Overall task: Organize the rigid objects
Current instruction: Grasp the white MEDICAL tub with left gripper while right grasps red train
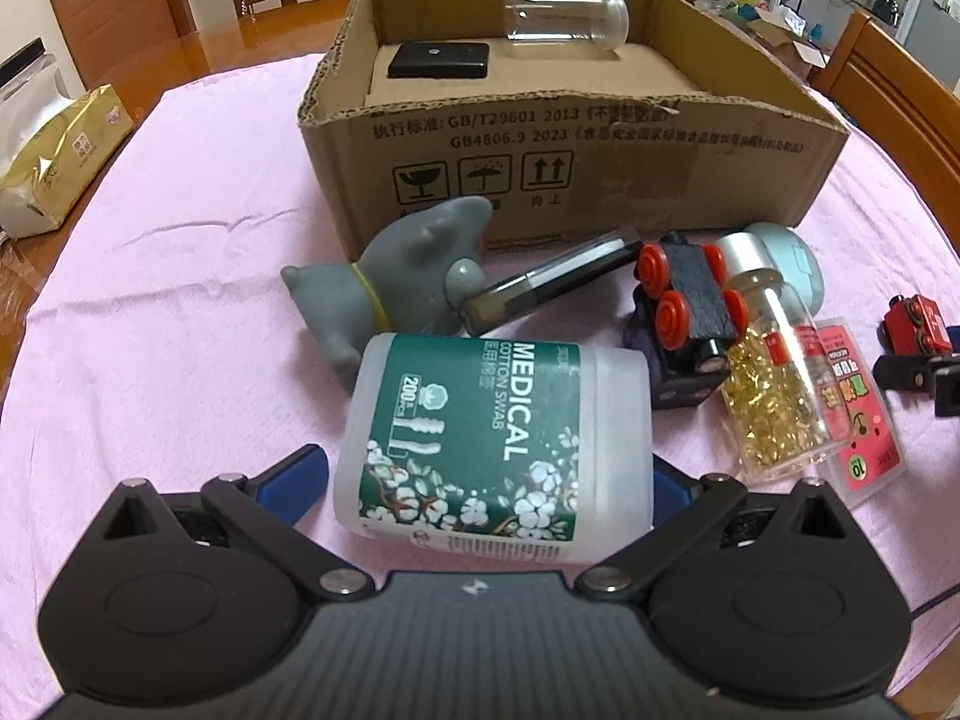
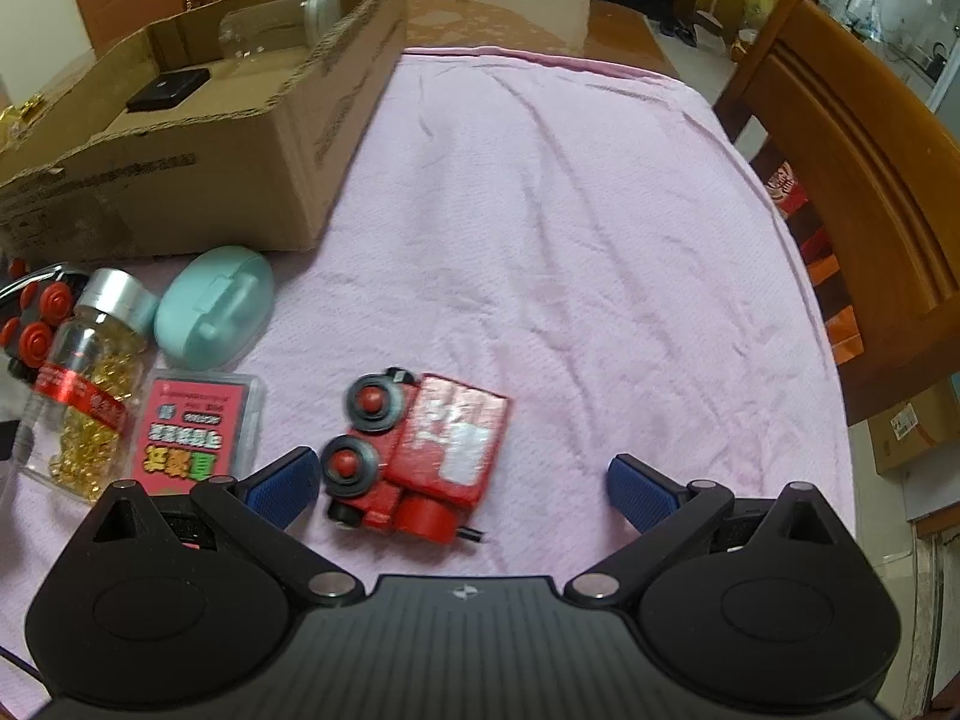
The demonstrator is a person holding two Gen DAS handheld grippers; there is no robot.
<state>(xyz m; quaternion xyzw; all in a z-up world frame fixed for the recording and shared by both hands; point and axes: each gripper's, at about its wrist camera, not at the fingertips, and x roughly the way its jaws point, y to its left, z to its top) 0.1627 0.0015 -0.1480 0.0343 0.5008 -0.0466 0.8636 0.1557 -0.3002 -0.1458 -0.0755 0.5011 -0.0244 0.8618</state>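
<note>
- Swab tub [image 1: 495, 441] lies on its side between my left gripper [image 1: 489, 477] fingers; its long axis runs across the jaws, label text sideways. I cannot tell whether the pads touch it.
- My right gripper [image 2: 462, 483] is spread wide, holding nothing; red toy train [image 2: 420, 456] lies on its side near the left finger, wheels facing left.
- Only the left view shows the grey toy [image 1: 390, 282].
- Both views show the cardboard box [image 1: 600, 180] holding a black case [image 1: 438, 60] and clear jar [image 1: 564, 18].
</note>
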